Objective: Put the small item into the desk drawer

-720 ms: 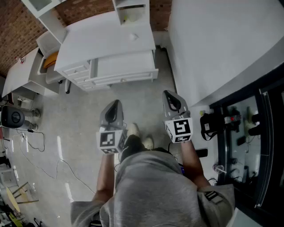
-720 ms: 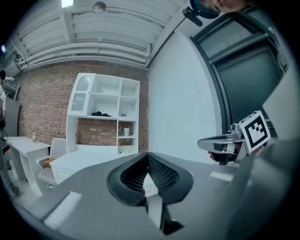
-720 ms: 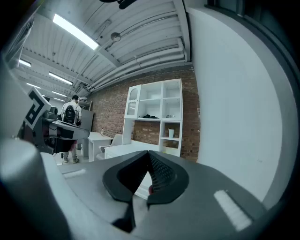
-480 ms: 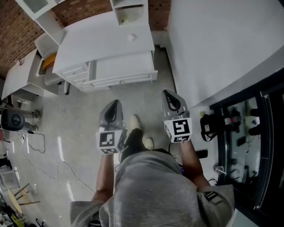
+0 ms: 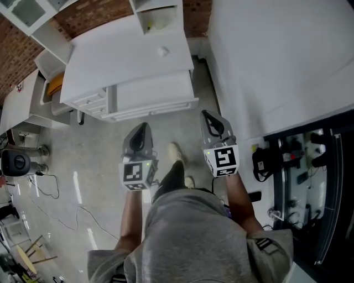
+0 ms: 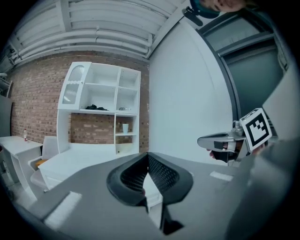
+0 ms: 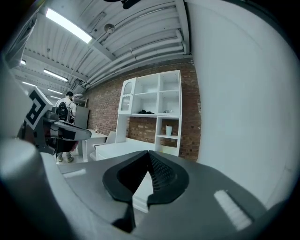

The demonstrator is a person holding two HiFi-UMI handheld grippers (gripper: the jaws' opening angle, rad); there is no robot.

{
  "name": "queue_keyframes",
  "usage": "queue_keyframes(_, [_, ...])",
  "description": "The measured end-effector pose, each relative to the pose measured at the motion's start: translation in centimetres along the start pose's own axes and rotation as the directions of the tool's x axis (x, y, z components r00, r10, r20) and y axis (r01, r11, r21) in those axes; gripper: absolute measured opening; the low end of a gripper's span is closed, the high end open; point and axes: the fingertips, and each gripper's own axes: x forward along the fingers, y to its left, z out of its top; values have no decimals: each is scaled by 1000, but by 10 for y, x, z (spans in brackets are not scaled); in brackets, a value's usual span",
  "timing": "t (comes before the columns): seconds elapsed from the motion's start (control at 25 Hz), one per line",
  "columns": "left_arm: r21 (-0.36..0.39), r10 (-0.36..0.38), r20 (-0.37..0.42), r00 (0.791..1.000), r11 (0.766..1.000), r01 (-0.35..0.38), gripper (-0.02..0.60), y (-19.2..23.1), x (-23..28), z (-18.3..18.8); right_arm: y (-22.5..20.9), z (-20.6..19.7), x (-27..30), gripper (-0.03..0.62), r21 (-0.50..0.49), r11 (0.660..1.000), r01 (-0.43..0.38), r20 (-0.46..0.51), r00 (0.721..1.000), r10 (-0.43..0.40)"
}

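While I stand back from the white desk, both of my grippers hang over the grey floor, short of the desk's front edge. On the left, my left gripper points toward the desk's wide drawer. Whether that drawer is pulled out, I cannot tell from above. My left fingers are pressed together at the tips with nothing between them. The small item, a pale little thing, lies on the desk top near its far right corner, just in front of the open shelf unit. It is well apart from both grippers. Further right, my right gripper is likewise closed tip to tip and empty, beside the big white panel.
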Motion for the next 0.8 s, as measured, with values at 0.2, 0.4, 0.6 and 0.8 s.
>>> queue_keyframes(0.2, [-14, -21, -6, 1000, 1000, 21, 12, 29, 49, 10, -8, 9, 52, 3, 1, 1000, 0, -23, 1000, 0])
queue_keyframes(0.4, [-20, -52, -9, 999, 998, 52, 12, 50, 95, 16, -18, 15, 97, 3, 2, 1000, 4, -37, 999, -4])
queue_keyframes(0.6, [-18, -72, -13, 997, 997, 72, 12, 75, 134, 19, -24, 18, 146, 3, 16, 1000, -11, -51, 999, 12])
queue_keyframes(0.8, [-20, -50, -2, 999, 999, 50, 12, 110, 163, 22, -26, 16, 195, 3, 7, 1000, -25, -75, 997, 25])
